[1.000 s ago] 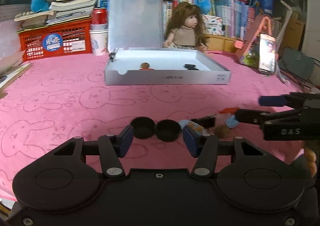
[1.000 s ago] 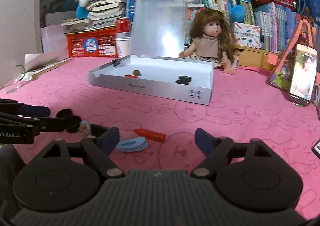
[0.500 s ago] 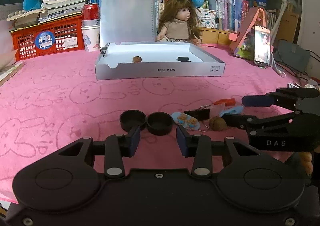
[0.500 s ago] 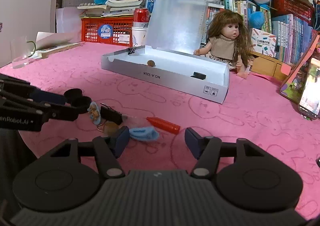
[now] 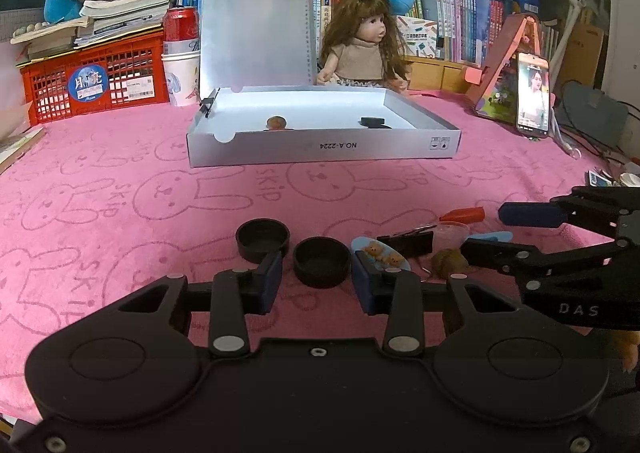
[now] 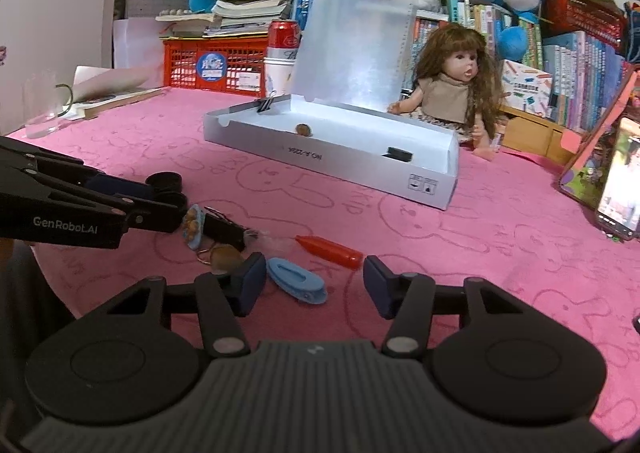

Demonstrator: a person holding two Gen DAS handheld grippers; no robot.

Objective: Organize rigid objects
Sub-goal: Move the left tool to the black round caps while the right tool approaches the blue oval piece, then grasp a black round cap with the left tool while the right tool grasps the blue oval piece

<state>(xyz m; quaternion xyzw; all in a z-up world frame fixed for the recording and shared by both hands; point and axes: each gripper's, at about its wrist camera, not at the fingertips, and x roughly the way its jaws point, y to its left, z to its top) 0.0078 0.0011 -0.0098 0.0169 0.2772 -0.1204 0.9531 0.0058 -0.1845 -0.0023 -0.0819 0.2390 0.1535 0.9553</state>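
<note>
My left gripper is open, its jaws on either side of a black round cap; a second black cap lies just left of it. My right gripper is open around a blue oval clip on the pink cloth. Between the grippers lie a blue bear charm, a black binder clip, a walnut and a red pen cap. The open white box holds a walnut and a black piece.
A doll, red crate, soda can on cups, books and plush toys line the back. A phone on a stand is at the right. A glass mug stands far left in the right wrist view.
Both grippers have narrowed and moved closer to the objects: the left now frames the right black cap, the right now frames the blue clip.
</note>
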